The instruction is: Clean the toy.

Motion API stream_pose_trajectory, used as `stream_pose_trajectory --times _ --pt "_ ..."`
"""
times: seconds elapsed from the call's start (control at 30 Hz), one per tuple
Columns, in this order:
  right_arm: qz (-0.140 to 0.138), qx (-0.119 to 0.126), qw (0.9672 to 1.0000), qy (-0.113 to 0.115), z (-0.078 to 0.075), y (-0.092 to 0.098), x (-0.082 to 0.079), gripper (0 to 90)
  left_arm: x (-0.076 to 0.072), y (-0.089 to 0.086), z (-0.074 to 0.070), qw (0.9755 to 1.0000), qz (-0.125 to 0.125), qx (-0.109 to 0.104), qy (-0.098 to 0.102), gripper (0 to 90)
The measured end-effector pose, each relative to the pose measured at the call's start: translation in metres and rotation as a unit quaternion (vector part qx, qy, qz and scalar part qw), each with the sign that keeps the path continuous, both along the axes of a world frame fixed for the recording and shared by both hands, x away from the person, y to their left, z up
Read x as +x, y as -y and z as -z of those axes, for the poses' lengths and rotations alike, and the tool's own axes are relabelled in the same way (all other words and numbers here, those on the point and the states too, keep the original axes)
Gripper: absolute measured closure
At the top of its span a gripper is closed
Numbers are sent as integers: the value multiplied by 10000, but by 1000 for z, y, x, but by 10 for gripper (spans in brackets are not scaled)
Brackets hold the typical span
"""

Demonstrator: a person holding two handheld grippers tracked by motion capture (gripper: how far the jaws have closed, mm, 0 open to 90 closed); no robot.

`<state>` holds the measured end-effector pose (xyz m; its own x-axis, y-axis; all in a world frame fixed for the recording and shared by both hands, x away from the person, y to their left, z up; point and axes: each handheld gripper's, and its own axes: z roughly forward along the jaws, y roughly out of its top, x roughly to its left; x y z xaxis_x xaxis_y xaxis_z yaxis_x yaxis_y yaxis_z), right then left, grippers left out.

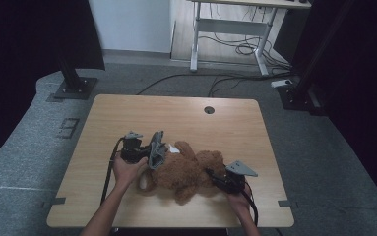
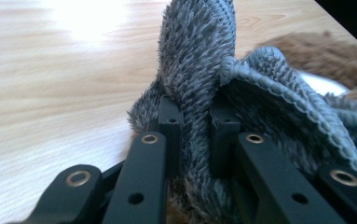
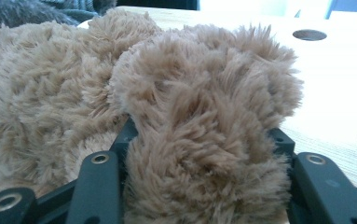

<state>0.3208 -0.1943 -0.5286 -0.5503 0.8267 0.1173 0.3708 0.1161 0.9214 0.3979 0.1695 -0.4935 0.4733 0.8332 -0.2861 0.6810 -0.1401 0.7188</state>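
A: Noting positions. Where is the brown plush bear (image 1: 188,172) lying?

B: It is lying across the front half of the wooden surface (image 1: 127,110), slightly toward 5 o'clock of centre, its long axis running from 9 to 3 o'clock. In the right gripper view the bear (image 3: 199,121) is spreading from the centre out to the 9 o'clock edge.

A: And the grey knitted cloth (image 1: 156,150)?

B: It is sitting at the bear's 10 o'clock end, touching the fur, partly standing up. A small white patch (image 1: 174,148) is showing just at its 3 o'clock side.

A: Left tool (image 1: 151,156) state?

B: In the left gripper view the left tool (image 2: 195,135) is pinching a fold of the cloth (image 2: 199,70); the jaws are standing close together with only the fabric between them, pads pressing on it. The person's left hand (image 1: 127,169) is gripping the tool body.

A: Right tool (image 1: 214,178)?

B: It is meeting the bear's 3 o'clock end. In the right gripper view the right tool (image 3: 199,154) is standing about half open, clamping a thick lump of fur between both jaws.

A: Anything else?

B: A round hole (image 1: 209,109) is showing in the surface toward 12 o'clock, well apart from the bear.
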Motion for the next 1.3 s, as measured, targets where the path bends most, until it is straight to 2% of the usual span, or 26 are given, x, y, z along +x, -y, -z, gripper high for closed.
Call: stream_pose_trajectory --times 0.17,0.27,0.33,0.43,0.47,0.53,0.57,0.6,0.63,0.67,0.7,0.73,0.77,0.8,0.93,1.13,1.3 --pt "-9 5 10000 -12 0 1 0 478 -4 -8 4 10000 -70 26 -22 785" --pt "-1 42 10000 -10 0 1 1 480 -11 -13 3 9999 -65 78 37 784" --pt "12 37 10000 7 0 1 1 484 -16 -17 -6 9999 -22 -8 152 783" --pt "26 58 10000 6 1 0 1 490 -24 -16 -29 9989 60 -158 433 781" --pt "26 58 10000 6 1 0 1 490 -24 -16 -29 9989 60 -158 433 780" --pt "55 61 10000 8 0 0 3 493 -33 -3 -55 9966 305 -223 737 778" --pt "69 60 10000 2 0 -1 3 494 -36 4 -62 9956 386 -220 831 777" --pt "69 60 10000 2 0 -1 3 494 -36 4 -62 9956 386 -220 831 776" --pt "157 56 9999 31 0 -3 6 504 -40 22 -72 9937 541 -171 971 775" --pt "215 64 9997 48 0 -4 7 510 -39 30 -76 9929 616 -91 1013 774" --pt "289 56 9995 84 0 -6 10 517 -39 30 -76 9929 616 -91 1013 774" --pt "368 32 9992 121 0 -10 13 522 -34 45 -78 9925 670 13 1020 773" --pt "368 32 9992 121 0 -10 13 522 -34 45 -78 9925 670 13 1020 772" --pt "474 -4 9988 147 -1 -15 18 526 -26 59 -73 9934 683 73 920 772" --pt "534 5 9985 139 -2 -18 28 526 -17 80 -59 9939 786 225 734 770" --pt "626 75 9979 117 0 -15 36 527 -15 88 -58 9925 797 327 864 770" --pt "814 110 9965 131 0 -14 44 530 -5 91 -57 9933 742 399 790 769"
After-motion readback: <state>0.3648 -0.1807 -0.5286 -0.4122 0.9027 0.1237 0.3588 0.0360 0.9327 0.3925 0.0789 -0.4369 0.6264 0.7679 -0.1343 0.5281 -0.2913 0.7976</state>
